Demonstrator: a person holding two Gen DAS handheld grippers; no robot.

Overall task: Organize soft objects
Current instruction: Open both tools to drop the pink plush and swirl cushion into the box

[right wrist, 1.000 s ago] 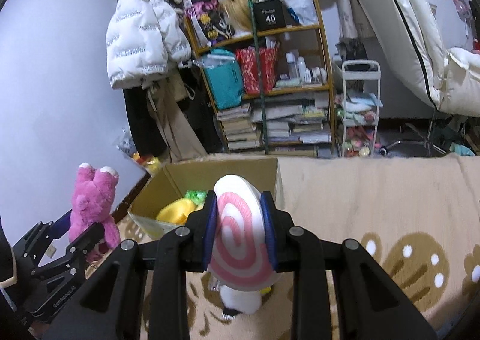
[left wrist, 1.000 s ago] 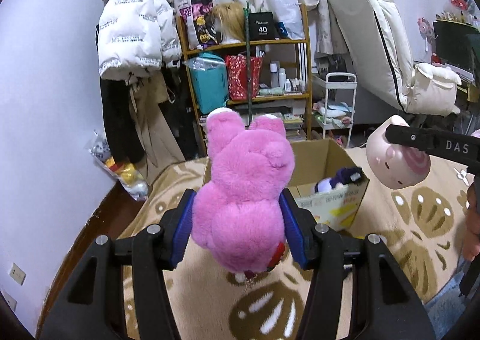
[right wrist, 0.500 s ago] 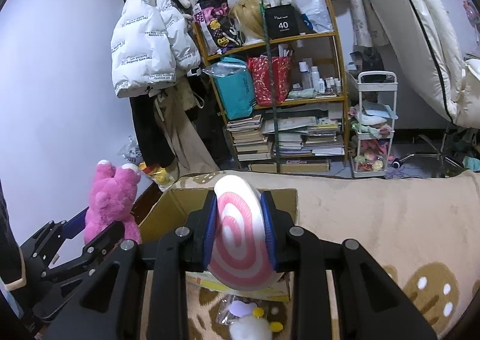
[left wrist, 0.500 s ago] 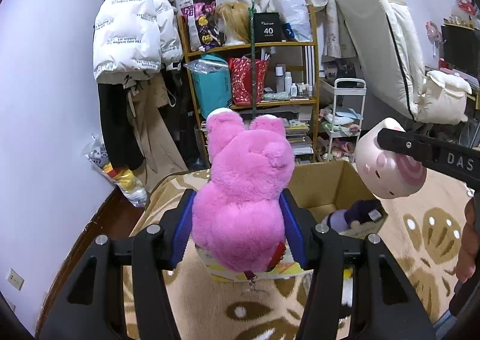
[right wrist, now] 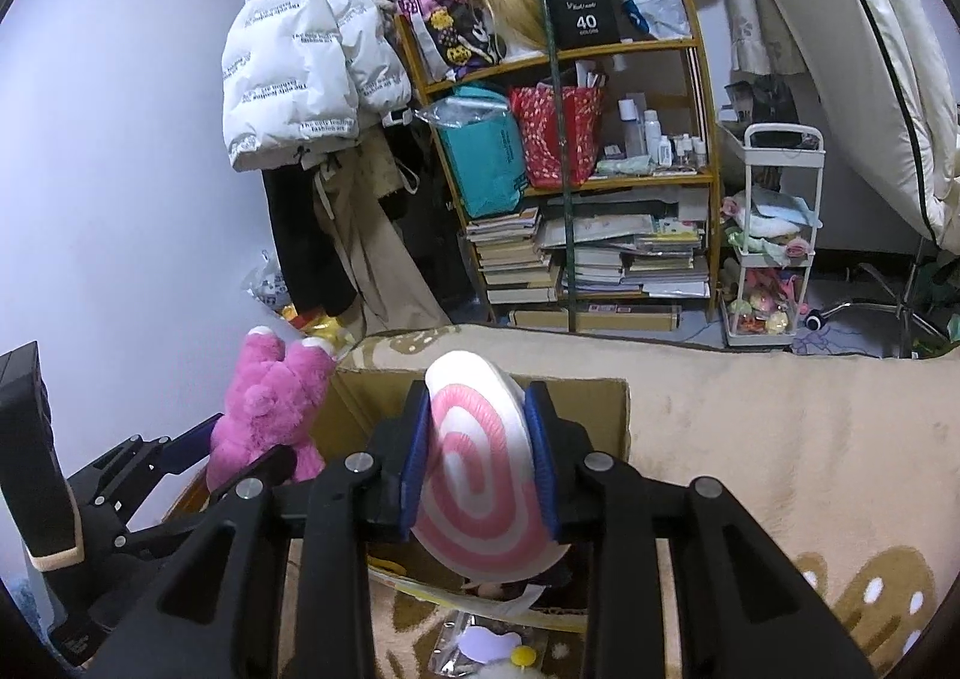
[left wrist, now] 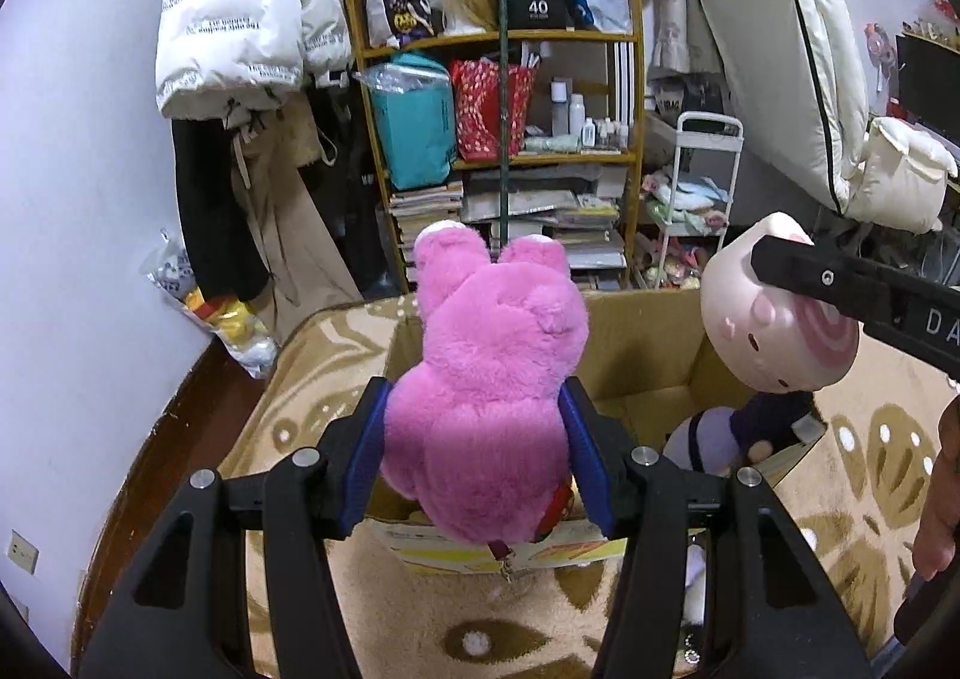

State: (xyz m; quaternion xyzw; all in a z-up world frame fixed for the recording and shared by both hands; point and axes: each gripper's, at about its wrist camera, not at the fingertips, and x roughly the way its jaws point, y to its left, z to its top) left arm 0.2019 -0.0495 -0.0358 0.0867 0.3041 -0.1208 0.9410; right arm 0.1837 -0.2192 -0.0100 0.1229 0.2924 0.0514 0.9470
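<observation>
The fluffy pink plush bear [left wrist: 486, 409] could fall the wrong way. It is big and squashy, and it hangs right over the near edge of the open brown cardboard box [left wrist: 636, 343]. If the left gripper [left wrist: 480, 457] lets go here, the bear may tip on that edge and drop onto the tan rug with the brown shapes [left wrist: 282, 415] and not into the box. The box is light, so a bump from a toy or a gripper could push it along the rug too.

The round pink-and-white swirl plush with a little face [right wrist: 480, 469] could also roll out, because a purple and white soft toy [left wrist: 738, 427] already lies at the right side of the box and takes up room.

The left gripper's blue pads are squeezed tight on the bear's sides, and the bear sticks up and forward between them. The right gripper [right wrist: 480, 469] is clamped on the swirl plush, one pad on each flat side. Its jaws have just opened a tiny bit, but the plush sits between them with both pads on it. That plush hangs over the box, near its right side.
</observation>
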